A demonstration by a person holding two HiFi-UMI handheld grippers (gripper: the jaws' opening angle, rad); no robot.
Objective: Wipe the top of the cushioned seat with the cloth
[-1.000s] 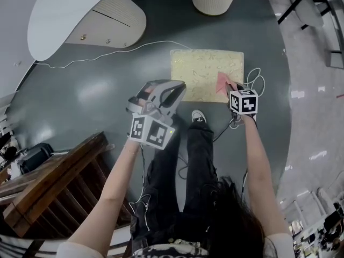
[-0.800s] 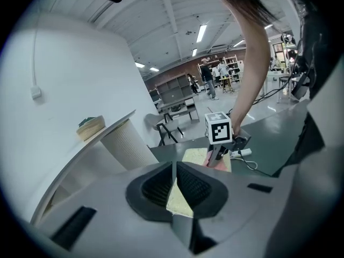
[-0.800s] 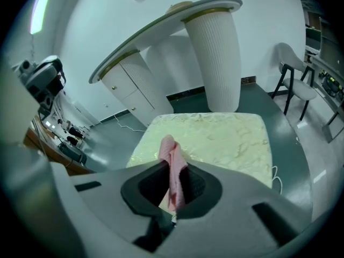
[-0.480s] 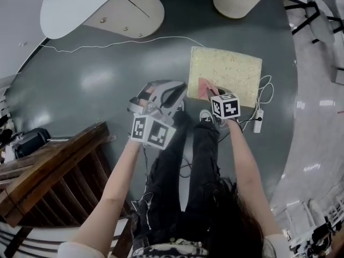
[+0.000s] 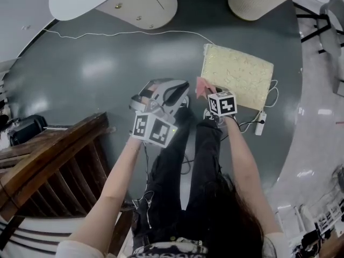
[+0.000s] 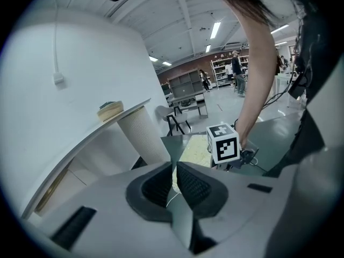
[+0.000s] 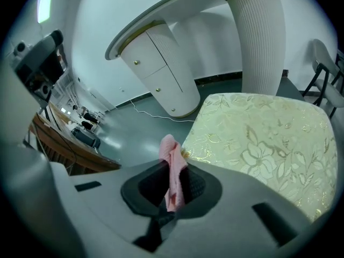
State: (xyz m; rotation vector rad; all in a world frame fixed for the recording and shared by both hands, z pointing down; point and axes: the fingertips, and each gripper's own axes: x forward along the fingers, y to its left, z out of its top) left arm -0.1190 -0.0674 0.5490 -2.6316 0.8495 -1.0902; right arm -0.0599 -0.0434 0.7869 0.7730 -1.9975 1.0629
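Nearest, on the left: a grey plastic left claw (image 6: 173,170) held over the dark glossy floor (image 5: 91,74), jaws pressed together on nothing. Probably parked there as the spare hand, well apart from the work.

Just beyond, to the right: a small pink cloth (image 7: 171,157) pinched in the grey plastic right claw (image 7: 173,186). Jaws clamped on the lower part, the free end standing up past the tips, presumably so that soft fabric rather than hard plastic meets the upholstery.

Cloth at the near left corner of the pale yellow floral cushioned seat (image 7: 258,133), right by the left edge; cannot tell whether touching or just above. Likely placed there to begin a sweep from one corner across the top, nearly all of it bare ahead of the cloth.

Farther off, past the seat's far edge: a white ribbed column (image 7: 258,42). To its left, a white curved worktop (image 5: 107,1).
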